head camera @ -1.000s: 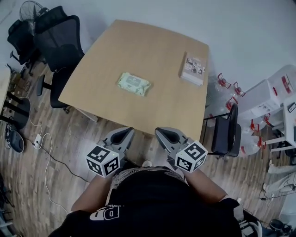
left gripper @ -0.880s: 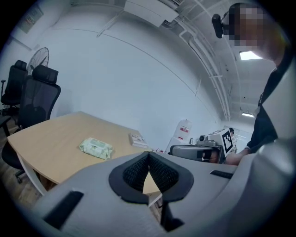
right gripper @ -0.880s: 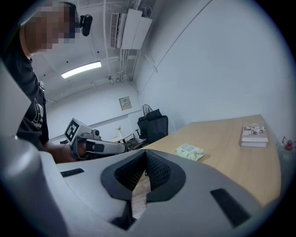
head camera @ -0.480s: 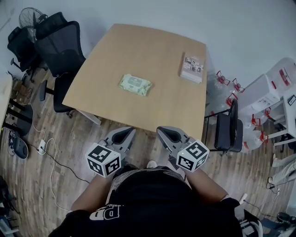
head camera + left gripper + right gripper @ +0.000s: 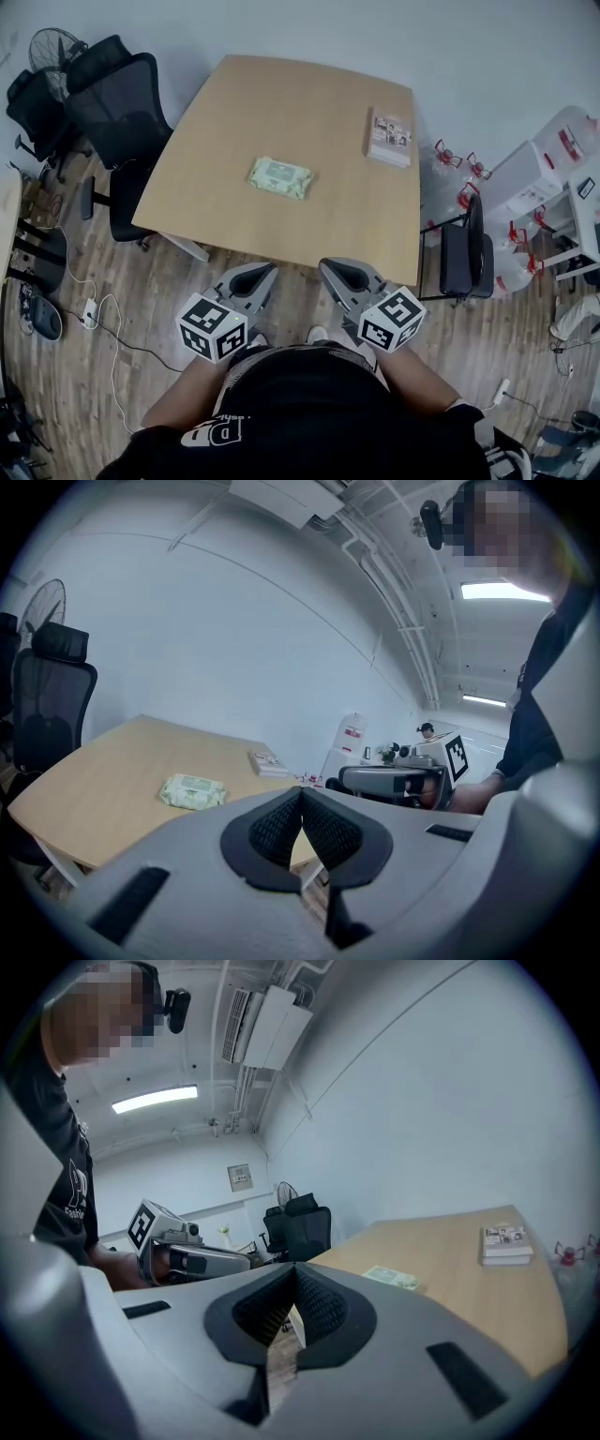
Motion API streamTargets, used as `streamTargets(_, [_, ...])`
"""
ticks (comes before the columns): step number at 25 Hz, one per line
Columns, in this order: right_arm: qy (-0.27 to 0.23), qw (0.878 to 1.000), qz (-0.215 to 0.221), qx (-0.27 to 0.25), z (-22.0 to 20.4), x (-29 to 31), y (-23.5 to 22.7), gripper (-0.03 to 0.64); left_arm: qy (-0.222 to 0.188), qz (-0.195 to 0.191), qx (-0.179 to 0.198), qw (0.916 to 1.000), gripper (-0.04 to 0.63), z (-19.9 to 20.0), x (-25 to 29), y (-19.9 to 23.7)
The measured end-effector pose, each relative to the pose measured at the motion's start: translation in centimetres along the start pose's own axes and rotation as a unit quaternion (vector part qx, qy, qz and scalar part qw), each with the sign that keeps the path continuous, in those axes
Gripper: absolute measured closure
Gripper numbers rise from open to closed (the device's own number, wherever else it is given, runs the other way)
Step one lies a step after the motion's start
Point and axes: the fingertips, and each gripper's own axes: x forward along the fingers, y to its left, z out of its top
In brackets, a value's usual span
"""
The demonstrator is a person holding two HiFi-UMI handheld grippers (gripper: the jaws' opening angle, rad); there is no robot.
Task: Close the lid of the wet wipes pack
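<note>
The pale green wet wipes pack (image 5: 280, 177) lies flat near the middle of the wooden table (image 5: 234, 112); from this distance I cannot tell how its lid stands. It also shows small in the left gripper view (image 5: 193, 791) and the right gripper view (image 5: 392, 1278). My left gripper (image 5: 255, 277) and right gripper (image 5: 337, 275) hang side by side close to the person's body, short of the table's near edge and well away from the pack. Both are shut with nothing between their jaws.
A book (image 5: 389, 137) lies at the table's far right. Black office chairs (image 5: 112, 103) stand at the left and another chair (image 5: 459, 258) at the right corner. Water bottles (image 5: 452, 167), white boxes (image 5: 525, 187) and floor cables (image 5: 94, 309) surround the table.
The head view has shifted a little, so the table and pack sit slightly lower and further right in frame. Both grippers stay shut in the same place.
</note>
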Motion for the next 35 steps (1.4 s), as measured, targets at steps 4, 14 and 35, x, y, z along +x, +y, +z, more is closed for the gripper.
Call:
streamTargets(4, [0.008,1.0,-0.007,0.003,-0.6,0.5,0.5,0.611,0.003,-0.005,0.0,1.0,0.578,0.1,-0.4,0.7])
streamTargets(14, [0.022,1.0,-0.013,0.017,-2.4,1.3,1.5,0.611,0.013,-0.009,-0.003,0.9999,0.578,-0.4,-1.0,1.6])
streamTargets(35, [0.034,0.999,-0.01,0.021,-3.1,2.2,2.0,0.611,0.02,-0.011,-0.01,0.9997,0.578,-0.9,-1.2,2.2])
